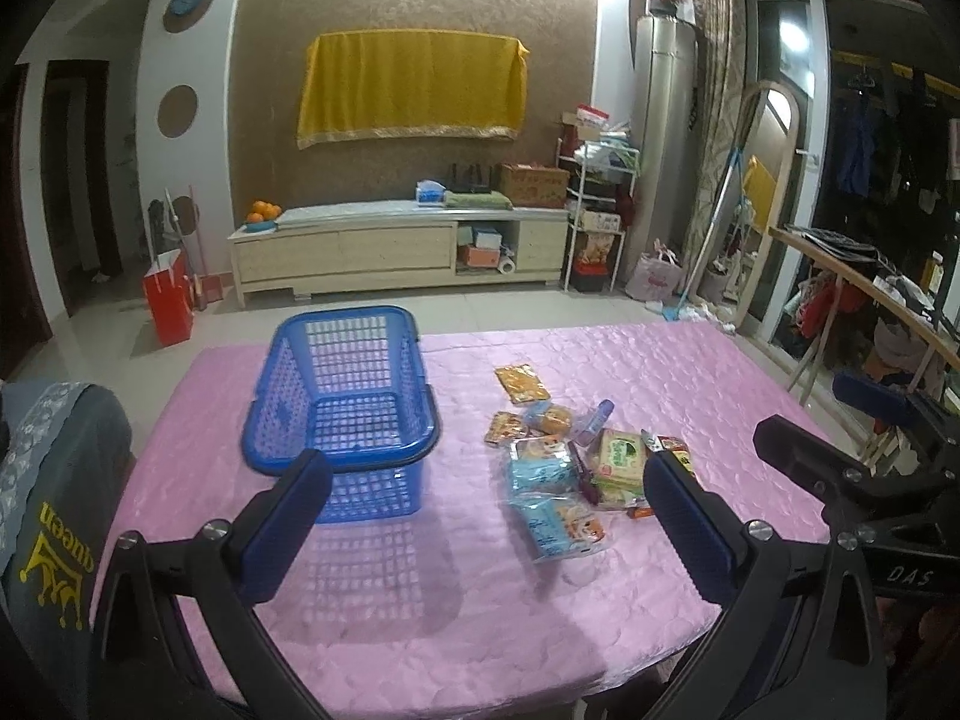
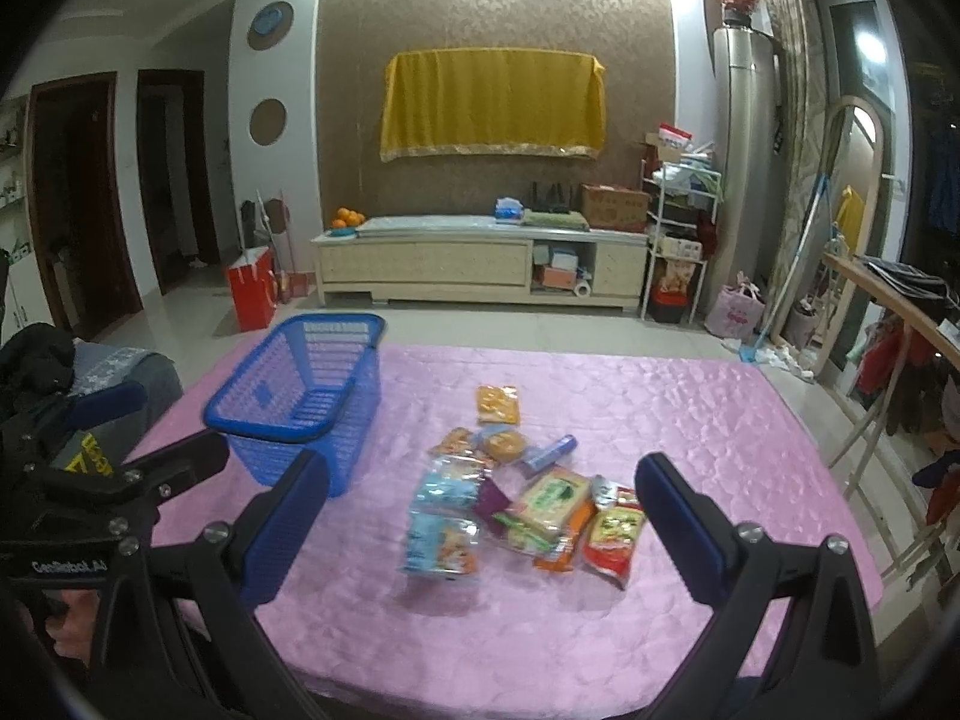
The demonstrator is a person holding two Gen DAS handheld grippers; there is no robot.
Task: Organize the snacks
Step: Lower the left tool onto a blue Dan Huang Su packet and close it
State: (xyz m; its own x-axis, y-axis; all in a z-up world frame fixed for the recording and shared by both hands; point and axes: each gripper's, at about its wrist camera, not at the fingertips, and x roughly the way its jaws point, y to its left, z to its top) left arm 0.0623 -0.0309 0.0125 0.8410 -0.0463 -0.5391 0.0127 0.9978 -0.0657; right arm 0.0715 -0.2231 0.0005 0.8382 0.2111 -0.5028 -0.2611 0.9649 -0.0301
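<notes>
Snacks (image 2: 510, 498) lie in a loose pile just right of the empty blue basket (image 1: 342, 396) on the pink tablecloth (image 1: 660, 372). Both the left gripper (image 1: 486, 516) and right gripper (image 2: 480, 522) hover with fingers spread apart, holding nothing. Sorting looks unstarted; next, one gripper must descend onto a packet.

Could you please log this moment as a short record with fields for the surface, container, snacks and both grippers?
surface: table with pink cloth
container: blue basket, empty, left of the snacks
snacks: pile of packets loose on the cloth, none in the basket
left gripper: jaws open, holding nothing
right gripper: jaws open, holding nothing
</notes>
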